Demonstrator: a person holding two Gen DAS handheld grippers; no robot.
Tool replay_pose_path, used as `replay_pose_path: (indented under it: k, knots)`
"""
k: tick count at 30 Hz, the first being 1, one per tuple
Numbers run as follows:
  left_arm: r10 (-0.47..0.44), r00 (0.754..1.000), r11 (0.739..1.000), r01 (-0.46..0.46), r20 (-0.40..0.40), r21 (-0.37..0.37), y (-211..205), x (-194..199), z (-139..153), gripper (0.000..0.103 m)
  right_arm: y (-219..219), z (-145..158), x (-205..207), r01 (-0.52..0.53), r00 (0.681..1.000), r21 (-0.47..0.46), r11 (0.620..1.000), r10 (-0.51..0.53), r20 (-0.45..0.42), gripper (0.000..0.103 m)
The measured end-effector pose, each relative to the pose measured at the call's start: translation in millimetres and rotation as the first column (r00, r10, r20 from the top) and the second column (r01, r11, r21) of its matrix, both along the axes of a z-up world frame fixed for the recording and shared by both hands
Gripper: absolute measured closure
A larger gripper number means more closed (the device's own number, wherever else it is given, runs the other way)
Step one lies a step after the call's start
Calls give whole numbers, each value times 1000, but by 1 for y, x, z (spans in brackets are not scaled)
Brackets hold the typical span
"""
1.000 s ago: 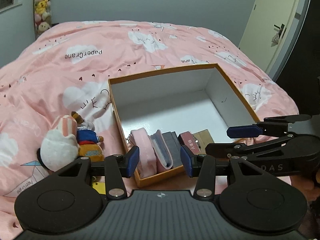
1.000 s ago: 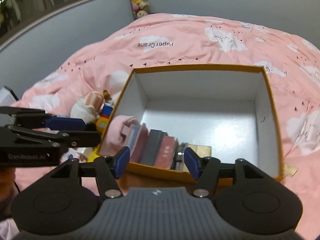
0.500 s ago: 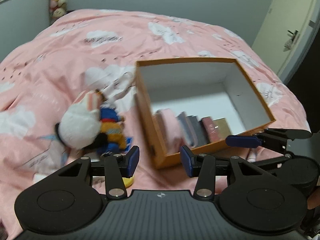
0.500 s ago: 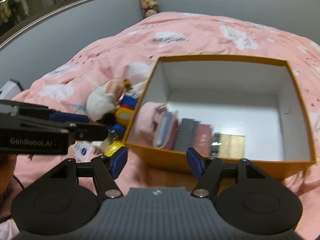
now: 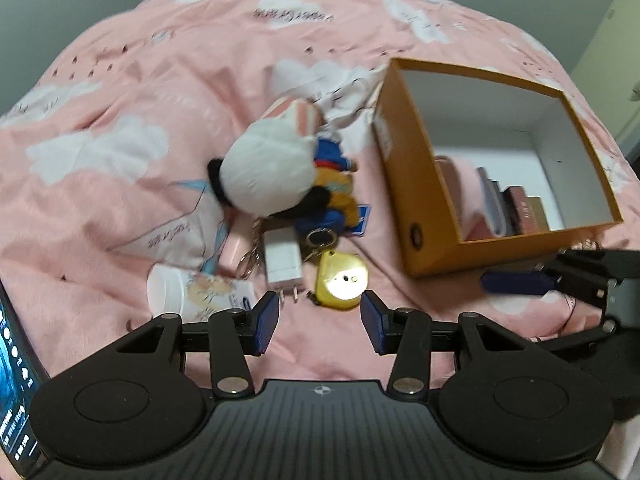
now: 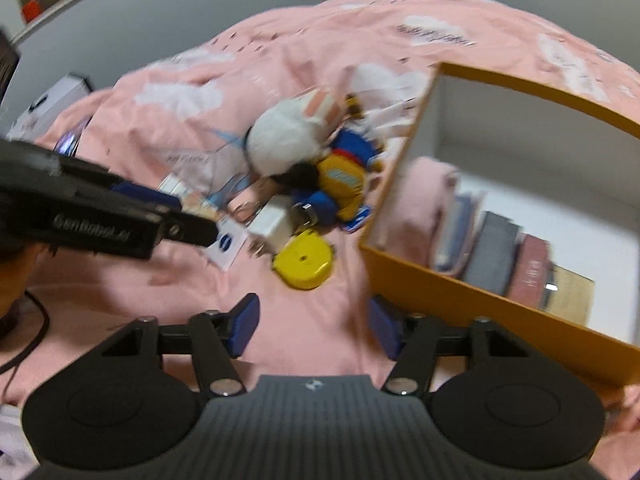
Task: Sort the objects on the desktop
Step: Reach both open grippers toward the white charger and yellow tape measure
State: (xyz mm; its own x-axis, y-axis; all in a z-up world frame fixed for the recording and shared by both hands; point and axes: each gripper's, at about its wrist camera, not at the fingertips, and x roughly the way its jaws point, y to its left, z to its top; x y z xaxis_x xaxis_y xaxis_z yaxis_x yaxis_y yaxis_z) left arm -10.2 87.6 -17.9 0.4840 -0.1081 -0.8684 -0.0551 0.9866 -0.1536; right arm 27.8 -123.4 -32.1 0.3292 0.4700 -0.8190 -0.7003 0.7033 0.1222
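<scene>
The left gripper [image 5: 319, 322] stands apart and empty at the bottom centre of its view, pads either side of bare quilt, with the yellow tape [image 5: 341, 279] just above the gap. The right gripper [image 6: 313, 330] is also empty; its jaws are closing on nothing, low in its frame, with the box [image 6: 472, 304] edge just beyond its right finger. The loose pile lies mid-frame on the pink quilt [image 5: 120, 120]: a white plush [image 5: 272, 172] on top of a blue and orange toy [image 5: 336, 192], a white charger [image 5: 282, 258] with a keyring [image 5: 320, 237] beside it touching the tape, and a printed cup [image 5: 188, 290] on its side at lower left. The box sits at right in the left view, already holding a pink pouch [image 5: 452, 184] and a row of books [image 5: 520, 208] against its near wall. The likely step is picking the tape, the nearest piece to both tools. To do it well, I would bring one gripper straight down over the disc, pads across its round edge rather than its flat face, and keep clear of the keyring, which may drag along if snagged. The soft quilt will give, so press lightly and close only once the pads are below the rim. Blur hides the finer detail.
</scene>
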Motion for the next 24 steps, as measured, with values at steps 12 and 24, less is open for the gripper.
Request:
replay_pose_path:
  k: [12, 24]
  knots:
    - [22, 997, 997, -17, -76, 69, 12, 12, -18, 51, 66, -42, 20, -177, 984, -147, 973, 175, -30, 67]
    - [69, 995, 997, -66, -68, 49, 36, 20, -21, 53, 109, -71, 3, -323, 911, -386, 864, 394, 121, 65]
